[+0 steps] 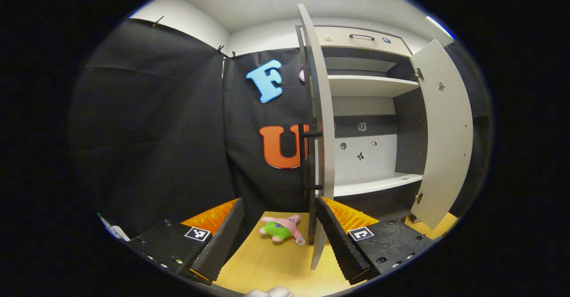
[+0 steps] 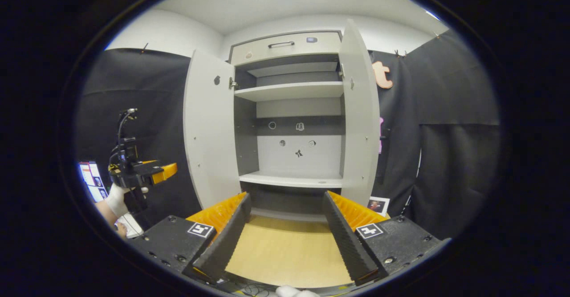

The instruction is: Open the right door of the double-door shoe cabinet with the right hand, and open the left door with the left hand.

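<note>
In the right gripper view we see the left gripper (image 2: pixel 167 168) held in a gloved hand (image 2: pixel 116 199) far left of the cabinet (image 2: pixel 289 110); we cannot tell its jaws there. Both doors stand open: left door (image 2: pixel 209 132) left of the shelves, right door (image 2: pixel 358 114) right of them. Our right gripper (image 2: pixel 285 234) faces the cabinet, jaws wide. In the left gripper view, jaws wide, a plush toy (image 1: pixel 281 228) lies on the tabletop (image 1: pixel 276 261) beside the left door's edge.
</note>
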`<state>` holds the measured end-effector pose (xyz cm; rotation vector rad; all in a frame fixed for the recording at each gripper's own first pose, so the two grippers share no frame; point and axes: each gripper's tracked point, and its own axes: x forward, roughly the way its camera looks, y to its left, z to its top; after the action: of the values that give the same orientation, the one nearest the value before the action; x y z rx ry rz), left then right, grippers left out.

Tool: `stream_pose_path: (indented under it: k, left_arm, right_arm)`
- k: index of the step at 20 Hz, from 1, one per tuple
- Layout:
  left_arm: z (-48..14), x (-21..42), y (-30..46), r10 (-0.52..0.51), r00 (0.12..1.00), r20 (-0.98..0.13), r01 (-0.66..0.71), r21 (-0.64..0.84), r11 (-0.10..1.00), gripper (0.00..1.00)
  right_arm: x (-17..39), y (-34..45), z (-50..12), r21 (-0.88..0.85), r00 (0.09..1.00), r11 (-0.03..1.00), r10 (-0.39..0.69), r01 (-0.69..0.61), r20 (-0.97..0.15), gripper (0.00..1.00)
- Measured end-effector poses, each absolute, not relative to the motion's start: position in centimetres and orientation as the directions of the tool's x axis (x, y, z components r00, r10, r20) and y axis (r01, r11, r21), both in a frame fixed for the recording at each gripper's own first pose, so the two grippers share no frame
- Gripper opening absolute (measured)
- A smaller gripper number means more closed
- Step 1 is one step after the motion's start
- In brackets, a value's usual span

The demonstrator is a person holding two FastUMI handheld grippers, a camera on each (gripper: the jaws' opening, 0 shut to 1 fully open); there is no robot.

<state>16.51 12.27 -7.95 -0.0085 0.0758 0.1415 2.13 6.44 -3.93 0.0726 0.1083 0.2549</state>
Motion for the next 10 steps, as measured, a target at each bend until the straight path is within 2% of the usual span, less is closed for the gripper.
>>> stream_pose_path:
  k: [5,10]
  left_arm:
    - [-3.6,12.0,9.9,0.146,0.989,-0.033,-0.144,0.038,0.989,0.96]
    - [-0.2,8.8,3.7,0.043,0.999,-0.006,-0.043,-0.033,0.999,0.97]
  right_arm:
    - [0.1,5.6,-2.9,0.095,0.974,0.974,0.212,-0.204,-0.075,1.00]
    - [-1.8,3.2,-2.3,0.077,0.990,0.989,0.132,-0.128,-0.056,1.00]
